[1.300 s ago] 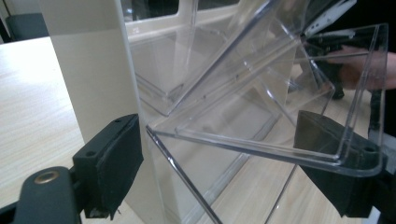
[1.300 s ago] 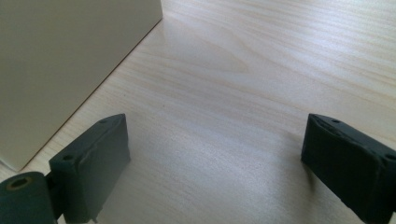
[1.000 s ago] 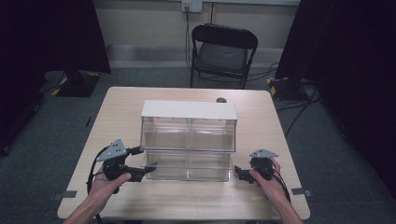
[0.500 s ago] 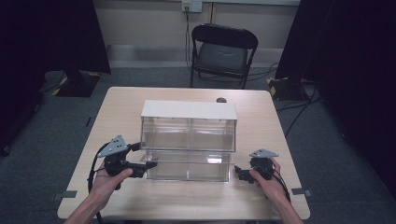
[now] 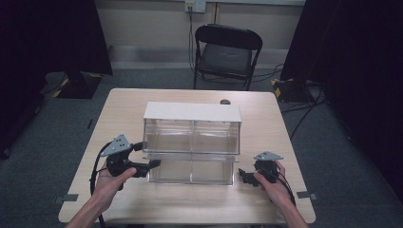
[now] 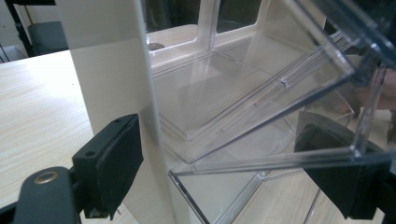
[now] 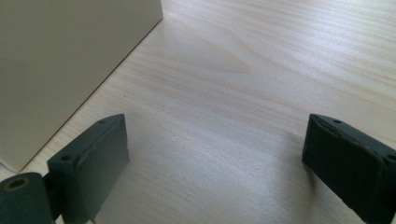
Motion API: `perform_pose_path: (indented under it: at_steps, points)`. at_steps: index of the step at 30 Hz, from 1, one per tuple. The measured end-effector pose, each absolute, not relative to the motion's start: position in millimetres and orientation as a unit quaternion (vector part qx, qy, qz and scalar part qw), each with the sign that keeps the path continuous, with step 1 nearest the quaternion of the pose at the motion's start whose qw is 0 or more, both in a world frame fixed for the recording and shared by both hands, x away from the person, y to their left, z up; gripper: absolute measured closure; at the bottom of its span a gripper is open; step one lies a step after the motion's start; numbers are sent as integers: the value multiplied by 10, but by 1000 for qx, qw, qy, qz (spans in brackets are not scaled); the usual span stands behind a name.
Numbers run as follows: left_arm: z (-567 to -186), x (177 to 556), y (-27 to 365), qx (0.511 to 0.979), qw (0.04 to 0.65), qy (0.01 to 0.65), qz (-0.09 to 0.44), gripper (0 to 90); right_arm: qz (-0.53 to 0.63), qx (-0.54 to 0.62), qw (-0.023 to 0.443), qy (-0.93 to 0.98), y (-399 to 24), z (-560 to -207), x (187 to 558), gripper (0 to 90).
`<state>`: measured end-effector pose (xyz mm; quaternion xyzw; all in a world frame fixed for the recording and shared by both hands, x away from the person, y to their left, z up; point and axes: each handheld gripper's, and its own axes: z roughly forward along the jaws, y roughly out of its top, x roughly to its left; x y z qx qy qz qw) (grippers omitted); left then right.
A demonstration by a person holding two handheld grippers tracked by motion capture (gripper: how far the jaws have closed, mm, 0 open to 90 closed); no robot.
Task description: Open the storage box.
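Trouble looms at the clear drawer pulled out low from the cabinet mid-counter: the left claw, just widening astride its corner, may drop it; the right claw idles spread, empty.

white-topped clear plastic drawer cabinet | upright, mid-desk | lower clear plastic drawer | pulled out toward the near edge

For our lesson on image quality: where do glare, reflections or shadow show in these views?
High view: dark surroundings, evenly lit table. Left gripper view: pale reflections streak the clear drawer. Right gripper view: soft shadows on the wood beneath the right gripper.
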<state>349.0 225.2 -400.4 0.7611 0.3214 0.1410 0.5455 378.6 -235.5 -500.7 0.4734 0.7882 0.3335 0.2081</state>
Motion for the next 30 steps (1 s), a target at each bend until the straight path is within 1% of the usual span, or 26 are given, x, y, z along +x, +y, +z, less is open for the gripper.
perform_pose_path:
  at_steps: [10, 17, 25, 30]
  points:
    - [-3971, 3518, 2241, 769, 538, 312, 146, 104, 333, 473, 208, 789, -2355, -5007, 3788, 63]
    - [-3965, 3545, 2179, 768, 539, 315, 144, 22, 332, 474, 207, 789, -2351, -5007, 3794, 56]
    - [-3902, 3555, 2155, 774, 530, 313, 147, 0, 332, 474, 207, 789, -2350, -5007, 3795, 55]
    - [-3889, 3545, 2168, 766, 545, 312, 140, 0, 332, 474, 207, 789, -2350, -5007, 3796, 54]
